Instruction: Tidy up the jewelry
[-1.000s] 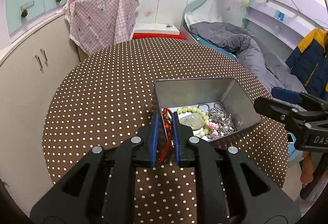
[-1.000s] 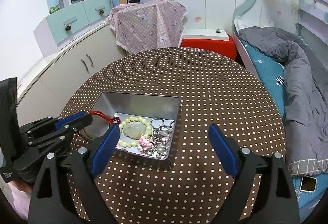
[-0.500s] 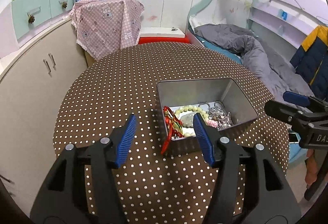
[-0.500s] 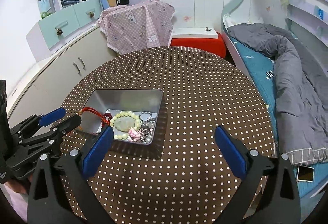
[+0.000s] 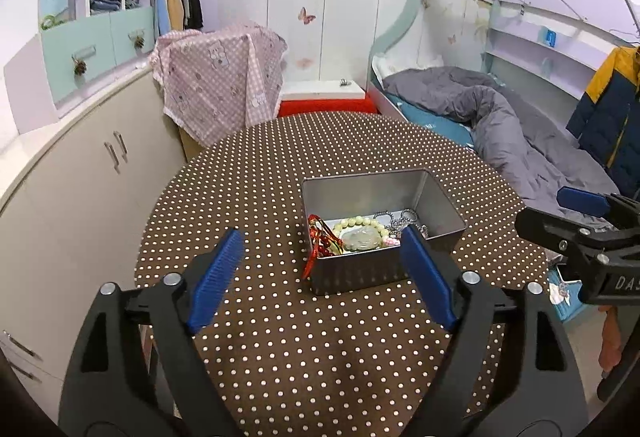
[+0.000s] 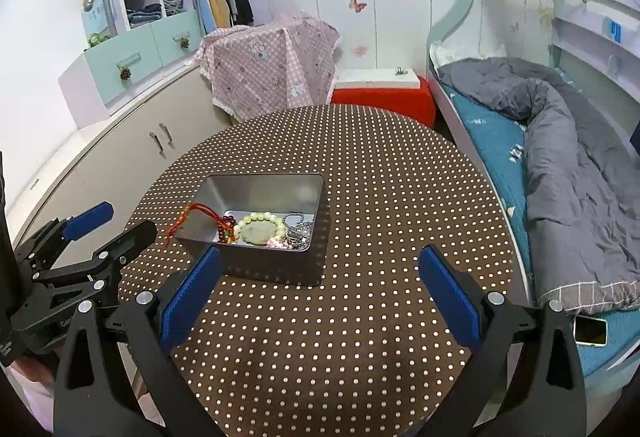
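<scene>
A second earlier my left gripper was clamped on the red cord bracelet at the tin's near corner; its jaws had just been opening and now stood wide with nothing between them, drawn back from the tin. The bracelet lay half in the metal tin, its beads inside and its cord and tassel draped over the rim onto the cloth. Beside it in the tin were a pale green bead bracelet around a jade-coloured pendant, a pink charm and a tangle of silver chain. I judged the whole lot light, limp and easily snagged: the cord would flop, the chains could knot, the pendant might chip. The bead section of the red bracelet looked to me the best place to pinch, to tuck the loose end in. My right gripper hung fully spread and empty over the bare dotted tablecloth, just short of the tin. The tin sat towards the near left of the round table.
</scene>
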`<state>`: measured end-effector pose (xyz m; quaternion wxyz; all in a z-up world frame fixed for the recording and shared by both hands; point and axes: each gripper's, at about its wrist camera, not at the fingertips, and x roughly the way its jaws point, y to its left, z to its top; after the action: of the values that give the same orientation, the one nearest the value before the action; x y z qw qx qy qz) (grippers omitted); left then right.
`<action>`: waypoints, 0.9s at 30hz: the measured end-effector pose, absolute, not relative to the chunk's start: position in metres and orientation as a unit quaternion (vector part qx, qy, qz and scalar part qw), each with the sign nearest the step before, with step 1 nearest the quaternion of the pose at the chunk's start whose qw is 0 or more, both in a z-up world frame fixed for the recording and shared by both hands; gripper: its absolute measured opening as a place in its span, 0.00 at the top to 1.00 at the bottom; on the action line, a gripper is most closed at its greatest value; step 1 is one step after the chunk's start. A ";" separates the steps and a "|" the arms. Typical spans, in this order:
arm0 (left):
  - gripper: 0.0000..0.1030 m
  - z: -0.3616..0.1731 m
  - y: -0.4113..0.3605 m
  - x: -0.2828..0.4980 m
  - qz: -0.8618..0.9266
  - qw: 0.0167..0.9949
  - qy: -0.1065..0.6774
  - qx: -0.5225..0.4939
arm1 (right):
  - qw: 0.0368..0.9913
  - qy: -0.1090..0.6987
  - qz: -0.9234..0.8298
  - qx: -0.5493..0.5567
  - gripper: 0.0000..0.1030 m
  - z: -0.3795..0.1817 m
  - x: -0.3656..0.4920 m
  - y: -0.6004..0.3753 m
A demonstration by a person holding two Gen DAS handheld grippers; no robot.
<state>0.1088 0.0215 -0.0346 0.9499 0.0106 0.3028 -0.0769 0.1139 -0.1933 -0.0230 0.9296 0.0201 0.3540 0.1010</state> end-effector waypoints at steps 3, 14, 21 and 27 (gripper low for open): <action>0.18 -0.025 0.022 0.100 -0.075 0.954 0.291 0.008 | 0.934 0.343 0.101 0.017 0.08 -0.016 0.105 -0.190; 0.11 0.012 0.021 0.067 -0.057 0.971 0.233 0.011 | 0.950 0.295 0.098 0.018 0.08 0.013 0.076 -0.190; 0.08 0.029 0.020 0.050 -0.047 0.978 0.205 0.011 | 0.957 0.270 0.101 0.009 0.08 0.023 0.065 -0.185; 0.07 0.037 0.018 0.040 -0.041 0.981 0.190 0.012 | 0.960 0.258 0.105 0.008 0.08 0.026 0.059 -0.186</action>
<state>0.0399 0.0182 0.0367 0.9808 0.0122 0.1900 -0.0412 0.0594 -0.1864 0.0258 0.9605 0.0080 0.2580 0.1045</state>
